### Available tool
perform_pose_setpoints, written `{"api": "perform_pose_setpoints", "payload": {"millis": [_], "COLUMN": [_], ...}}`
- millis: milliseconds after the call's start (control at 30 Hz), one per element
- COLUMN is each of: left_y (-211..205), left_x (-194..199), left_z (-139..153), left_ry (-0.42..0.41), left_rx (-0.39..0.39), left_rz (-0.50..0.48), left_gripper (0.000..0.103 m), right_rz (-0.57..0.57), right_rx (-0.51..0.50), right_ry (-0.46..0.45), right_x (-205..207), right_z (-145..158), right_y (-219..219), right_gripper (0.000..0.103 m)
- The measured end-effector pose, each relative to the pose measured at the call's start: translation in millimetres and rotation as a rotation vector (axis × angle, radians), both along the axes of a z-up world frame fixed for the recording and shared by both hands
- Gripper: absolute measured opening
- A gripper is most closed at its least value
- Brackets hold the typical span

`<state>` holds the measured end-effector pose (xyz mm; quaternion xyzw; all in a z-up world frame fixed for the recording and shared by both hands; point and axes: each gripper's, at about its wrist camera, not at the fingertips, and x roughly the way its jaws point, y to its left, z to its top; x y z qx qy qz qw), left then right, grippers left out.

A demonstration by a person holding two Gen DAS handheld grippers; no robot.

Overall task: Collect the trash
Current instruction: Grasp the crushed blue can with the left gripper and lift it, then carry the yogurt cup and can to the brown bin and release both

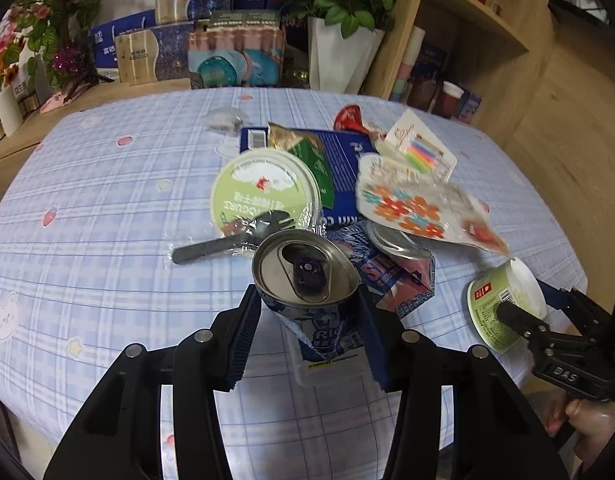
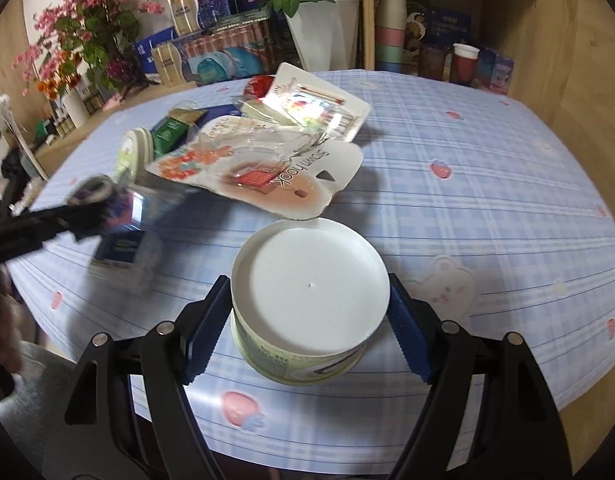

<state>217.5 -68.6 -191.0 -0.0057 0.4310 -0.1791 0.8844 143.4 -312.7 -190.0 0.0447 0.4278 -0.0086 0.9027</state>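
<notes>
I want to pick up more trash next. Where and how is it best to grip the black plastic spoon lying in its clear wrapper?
Probably grip the spoon by its handle, coming from above on the left. The handle sticks out over bare tablecloth, while the bowl end lies against the green lid and the can.

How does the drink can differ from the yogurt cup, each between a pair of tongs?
The drink can is blue printed metal, crumpled at the side; the yogurt cup is green and white, not dented. The can is narrower than the cup. Its top shows an opened tab; the cup shows a plain white face. Both are gripped above the checked tablecloth.
</notes>
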Motion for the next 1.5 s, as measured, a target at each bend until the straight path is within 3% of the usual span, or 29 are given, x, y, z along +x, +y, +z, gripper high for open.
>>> {"api": "perform_pose_setpoints", "payload": {"millis": [300,533,1033,1500], "left_y": [3.0,11.3,29.5,53.8], "left_x": [-15.3,-20.5,-59.8,-108.4], "left_z": [22.6,36.3,70.1,97.7], "left_ry": [-0.066,-0.093,-0.177,-0.209], "left_rx": [-0.004,-0.038,0.006,-0.018], "left_rz": [0.005,0.029,0.044,0.058], "left_gripper": [0.046,0.046,0.046,0.046], "right_rz": [-0.069,-0.102,-0.066,0.004], "right_rx": [-0.089,0.032,0.079,0.104], "right_ry": [0.026,0.005,-0.041,-0.074], "right_x": [-5.6,-9.8,-27.0,-54.5], "right_z": [-3.9,5.0,29.8,55.6], "right_y": [-27.3,-45.1,-27.3,3.8], "right_gripper": [0.076,0.076,0.075,0.075]}}
